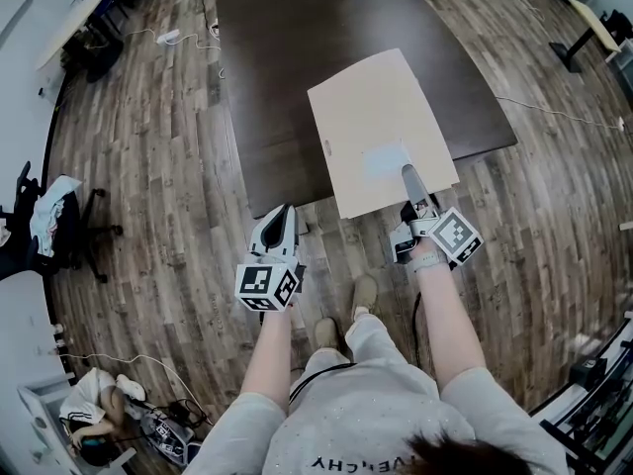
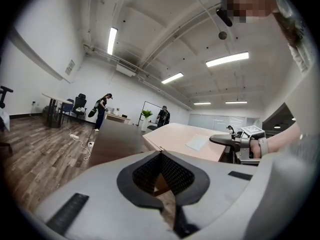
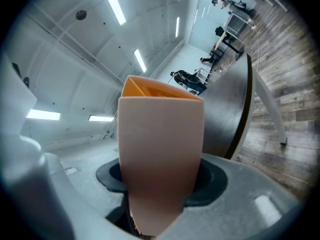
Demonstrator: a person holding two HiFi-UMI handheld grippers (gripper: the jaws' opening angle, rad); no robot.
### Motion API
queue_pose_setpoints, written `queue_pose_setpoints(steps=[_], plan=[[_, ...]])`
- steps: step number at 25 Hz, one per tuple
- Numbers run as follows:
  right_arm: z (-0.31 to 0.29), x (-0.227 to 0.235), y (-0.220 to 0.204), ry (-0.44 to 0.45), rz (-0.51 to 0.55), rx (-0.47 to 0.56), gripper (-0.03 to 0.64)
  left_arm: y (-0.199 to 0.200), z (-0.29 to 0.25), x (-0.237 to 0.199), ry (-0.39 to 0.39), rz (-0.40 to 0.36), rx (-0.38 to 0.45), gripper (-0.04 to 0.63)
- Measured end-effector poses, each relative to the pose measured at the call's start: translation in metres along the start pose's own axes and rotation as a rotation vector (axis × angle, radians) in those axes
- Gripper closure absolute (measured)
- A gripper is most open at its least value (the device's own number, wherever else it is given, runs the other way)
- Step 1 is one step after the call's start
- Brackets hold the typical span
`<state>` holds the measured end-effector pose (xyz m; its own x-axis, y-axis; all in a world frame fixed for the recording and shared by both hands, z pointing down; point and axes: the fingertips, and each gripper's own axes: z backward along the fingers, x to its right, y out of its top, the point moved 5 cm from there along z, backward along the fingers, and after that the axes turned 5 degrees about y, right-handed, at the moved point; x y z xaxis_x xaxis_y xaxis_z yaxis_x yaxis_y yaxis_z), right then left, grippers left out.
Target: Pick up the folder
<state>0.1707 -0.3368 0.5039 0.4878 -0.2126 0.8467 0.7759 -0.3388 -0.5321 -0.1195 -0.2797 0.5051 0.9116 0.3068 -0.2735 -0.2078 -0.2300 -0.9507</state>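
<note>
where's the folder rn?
Head view, right of centre: the folder is clamped at its near edge in the right tool, over the dark table's near edge.

— What sort of place are we looking at?
— It is looking like an open office; long strip lights [image 2: 227,59] are glowing across a bare white ceiling; plank flooring [image 1: 148,166] is running under a big dark table [image 1: 277,57].
— Is anything else pointing that way?
— Swivel chairs [image 2: 80,104] are standing by a desk [image 2: 52,100] along the wall; people [image 2: 102,110] are standing near a potted plant [image 2: 146,115]; cables [image 1: 183,43] are trailing over the floor.
</note>
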Motion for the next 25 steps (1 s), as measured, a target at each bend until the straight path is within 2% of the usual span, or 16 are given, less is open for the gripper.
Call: queue_pose_setpoints(steps=[12,18,25], plan=[[0.016,-0.026,0.030,0.001,0.176,-0.017,0.353,0.021,0.004,0.013,-0.009,0.002,0.012,0.597],[0.021,-0.043,0.042,-0.032,0.319,-0.015,0.353,0.035,0.009,0.015,-0.008,0.002,0.029,0.597],[0.023,-0.065,0.049,-0.017,0.387,-0.022,0.353,0.053,0.014,0.014,-0.010,0.006,0.034,0.597]])
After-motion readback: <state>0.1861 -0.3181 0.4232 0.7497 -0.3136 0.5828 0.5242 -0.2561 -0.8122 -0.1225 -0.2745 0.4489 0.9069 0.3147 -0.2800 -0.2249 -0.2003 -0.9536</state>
